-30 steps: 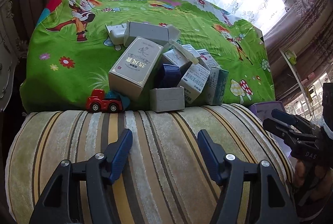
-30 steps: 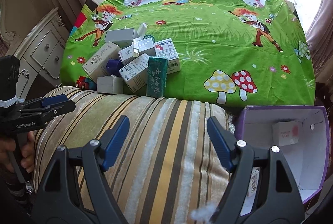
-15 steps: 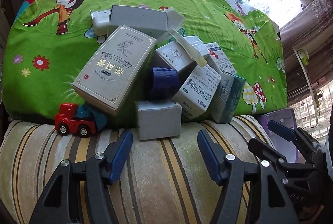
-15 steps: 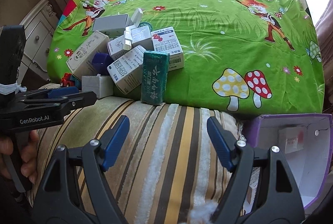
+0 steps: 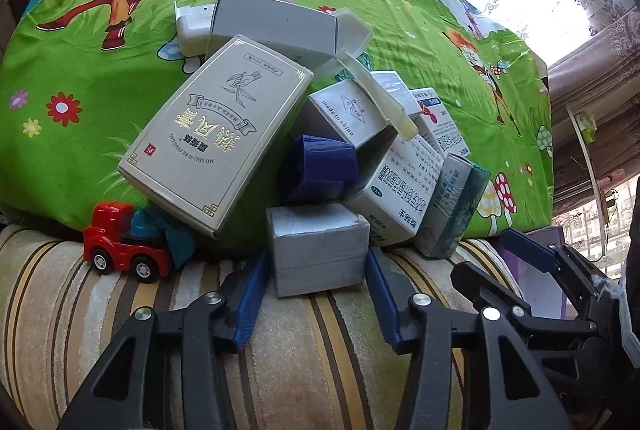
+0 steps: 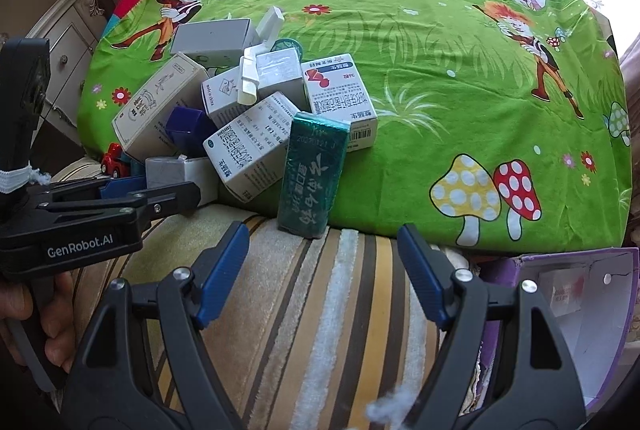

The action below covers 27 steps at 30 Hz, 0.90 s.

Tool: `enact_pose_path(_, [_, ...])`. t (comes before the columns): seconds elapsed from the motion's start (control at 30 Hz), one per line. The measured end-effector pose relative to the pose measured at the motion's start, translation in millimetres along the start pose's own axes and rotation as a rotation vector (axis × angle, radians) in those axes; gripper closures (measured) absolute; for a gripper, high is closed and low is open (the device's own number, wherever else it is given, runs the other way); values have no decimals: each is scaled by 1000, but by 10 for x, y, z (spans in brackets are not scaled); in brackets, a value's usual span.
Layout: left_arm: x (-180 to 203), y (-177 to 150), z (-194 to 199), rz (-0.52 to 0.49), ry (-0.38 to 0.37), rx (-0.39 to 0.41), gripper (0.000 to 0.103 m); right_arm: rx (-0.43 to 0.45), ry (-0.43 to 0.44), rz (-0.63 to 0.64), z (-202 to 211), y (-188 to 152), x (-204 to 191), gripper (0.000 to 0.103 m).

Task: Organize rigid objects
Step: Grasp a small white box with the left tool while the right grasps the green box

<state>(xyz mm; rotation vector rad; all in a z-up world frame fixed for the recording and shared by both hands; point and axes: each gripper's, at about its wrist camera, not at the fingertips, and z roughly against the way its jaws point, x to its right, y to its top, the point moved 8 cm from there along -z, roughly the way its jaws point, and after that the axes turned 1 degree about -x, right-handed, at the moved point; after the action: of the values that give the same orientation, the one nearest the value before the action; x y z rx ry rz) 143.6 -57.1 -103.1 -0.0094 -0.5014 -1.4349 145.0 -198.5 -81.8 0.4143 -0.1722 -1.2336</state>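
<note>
A pile of small cartons lies on a green cartoon sheet [image 6: 440, 70] where it meets a striped cushion [image 5: 80, 310]. My left gripper [image 5: 316, 258] is closing. Its blue pads [image 5: 250, 294] touch both sides of a small grey box [image 5: 316, 234] at the front of the pile. Behind that box lean a large beige carton [image 5: 216, 134], a dark blue piece [image 5: 320, 170] and white medicine boxes [image 5: 404, 190]. My right gripper [image 6: 322, 230] stands open and empty over the cushion, just short of an upright dark green box [image 6: 314, 170].
A red toy truck [image 5: 120, 246] sits left of the grey box under the beige carton. A purple box [image 6: 560, 310] with a white inside stands open at the right with a small carton in it. A pale dresser [image 6: 60, 42] stands at far left.
Both grippers have moved forward and down toward the pile. The left jaws have narrowed onto the small grey box. The right jaws are as wide as before.
</note>
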Motion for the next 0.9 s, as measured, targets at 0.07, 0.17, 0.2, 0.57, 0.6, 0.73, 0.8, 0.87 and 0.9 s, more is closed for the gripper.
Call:
enact_pose_path(0.07, [0,-20,49,-1,-9,12,53,-1,-3,4,-29,27,-6,24])
enact_pose_path(0.17, [5,-45,126,2,-26,34,53,0,-5,1,-64,63,3,24])
enact_pose_path(0.2, [5,-54,153,7,-37,41,53,1,-4,-2,-73,75,5,24])
enact_pose_path(0.57, [64,-118,487,-6,-80,172,53,-27,-2,-24,-243,202,36,38])
enact_pose_path(0.6, [79,-121,509,-13,-80,182,53,-30,2,-25,-261,212,33,42])
enact_pose_path(0.73, [118,-128,550,-23,-99,204,53,-41,31,-33,-308,200,21,65])
enact_pose_path(0.8, [140,-145,556,-32,-108,202,53,-21,40,-37,-259,191,22,65])
enact_pose_path(0.87, [184,-164,568,-44,-123,201,53,8,48,-33,-168,182,18,65])
enact_pose_path(0.9, [217,-172,573,-52,-132,202,53,22,51,-33,-116,172,18,65])
